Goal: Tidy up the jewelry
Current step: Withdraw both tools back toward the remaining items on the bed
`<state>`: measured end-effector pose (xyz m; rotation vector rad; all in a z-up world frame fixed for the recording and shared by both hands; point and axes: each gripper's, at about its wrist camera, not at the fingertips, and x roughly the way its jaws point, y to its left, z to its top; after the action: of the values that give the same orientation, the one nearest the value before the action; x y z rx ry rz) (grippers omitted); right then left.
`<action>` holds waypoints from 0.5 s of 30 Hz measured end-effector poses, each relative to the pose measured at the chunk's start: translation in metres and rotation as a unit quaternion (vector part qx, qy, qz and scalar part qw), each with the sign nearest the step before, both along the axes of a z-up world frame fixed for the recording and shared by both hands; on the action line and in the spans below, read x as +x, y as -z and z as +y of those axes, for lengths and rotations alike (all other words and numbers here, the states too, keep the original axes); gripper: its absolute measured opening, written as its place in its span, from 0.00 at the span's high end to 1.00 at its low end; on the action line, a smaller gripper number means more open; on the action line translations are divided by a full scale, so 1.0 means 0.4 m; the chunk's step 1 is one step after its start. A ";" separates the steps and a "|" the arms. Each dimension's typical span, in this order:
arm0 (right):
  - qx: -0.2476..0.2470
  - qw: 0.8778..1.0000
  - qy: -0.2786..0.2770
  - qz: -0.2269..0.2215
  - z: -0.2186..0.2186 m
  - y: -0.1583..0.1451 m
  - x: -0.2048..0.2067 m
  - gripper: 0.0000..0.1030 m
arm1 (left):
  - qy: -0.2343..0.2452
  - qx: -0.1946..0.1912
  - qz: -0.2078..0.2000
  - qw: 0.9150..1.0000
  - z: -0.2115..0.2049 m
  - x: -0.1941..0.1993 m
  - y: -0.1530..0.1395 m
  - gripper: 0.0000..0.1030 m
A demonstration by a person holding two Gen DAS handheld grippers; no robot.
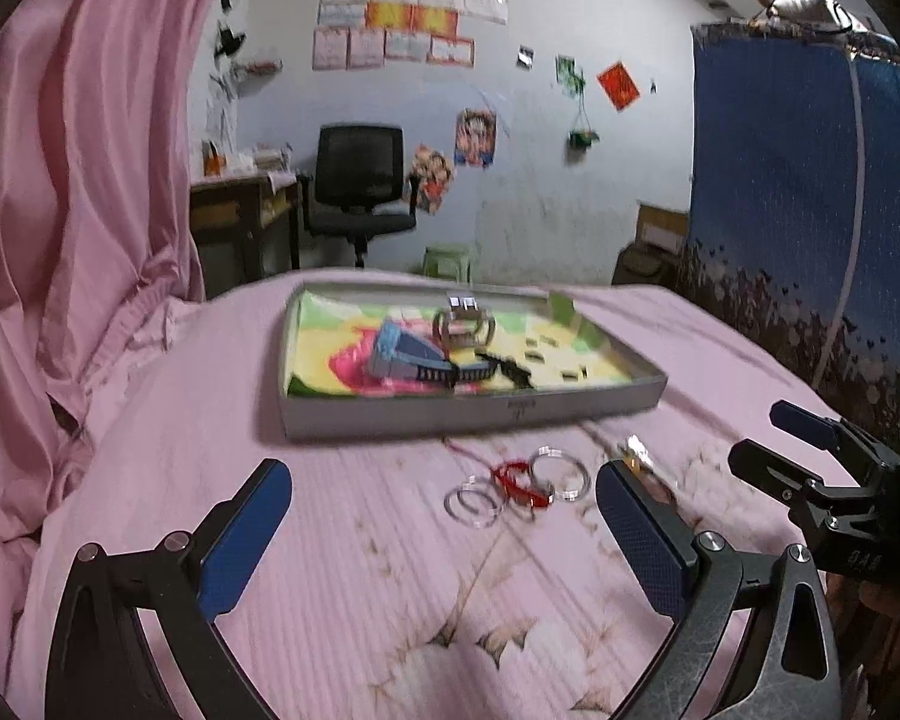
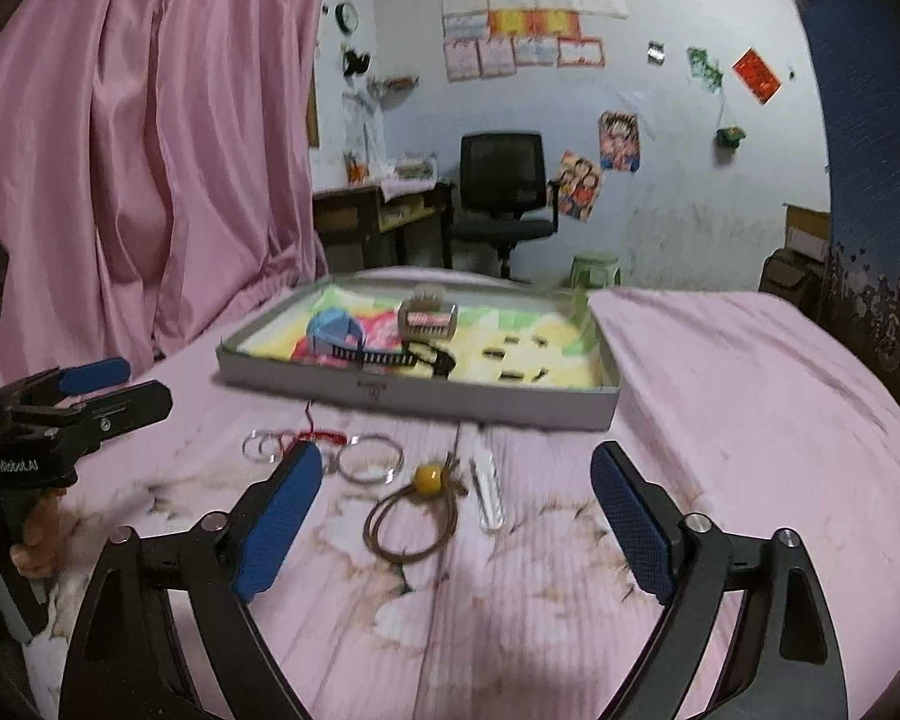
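Observation:
A shallow grey box (image 1: 528,411) (image 2: 426,399) with a colourful lining lies on the pink bed; inside are a blue bracelet (image 1: 390,348) (image 2: 333,330), a black toothed hair clip (image 1: 450,372) (image 2: 384,355), a beige claw clip (image 1: 463,327) (image 2: 427,319) and small dark clips. In front of it lie clear bangles (image 1: 561,471) (image 2: 371,457), a red bracelet (image 1: 519,483) (image 2: 324,436), a brown cord with a yellow bead (image 2: 431,474) and a clear hairpin (image 2: 489,495). My left gripper (image 1: 444,531) (image 2: 114,381) is open above the sheet, near the bangles. My right gripper (image 2: 456,519) (image 1: 777,438) is open around the cord.
A pink curtain (image 1: 72,180) (image 2: 150,150) hangs at the left of the bed. A blue patterned cloth (image 1: 774,180) stands at the right. Beyond the bed are a black office chair (image 2: 501,192), a desk (image 2: 378,210) and a green stool (image 2: 594,270). A hand (image 2: 30,534) holds the left gripper's handle.

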<state>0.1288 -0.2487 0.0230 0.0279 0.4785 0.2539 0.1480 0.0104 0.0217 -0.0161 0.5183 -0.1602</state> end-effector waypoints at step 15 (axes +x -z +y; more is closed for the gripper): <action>-0.013 0.989 -0.045 0.139 0.045 0.101 0.109 0.59 | 0.038 -0.018 0.139 0.989 0.002 0.113 0.083 0.38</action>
<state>0.1726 -0.2306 -0.0174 0.0168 0.7607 0.3345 0.1930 0.0112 -0.0116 -0.0545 0.7944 -0.2435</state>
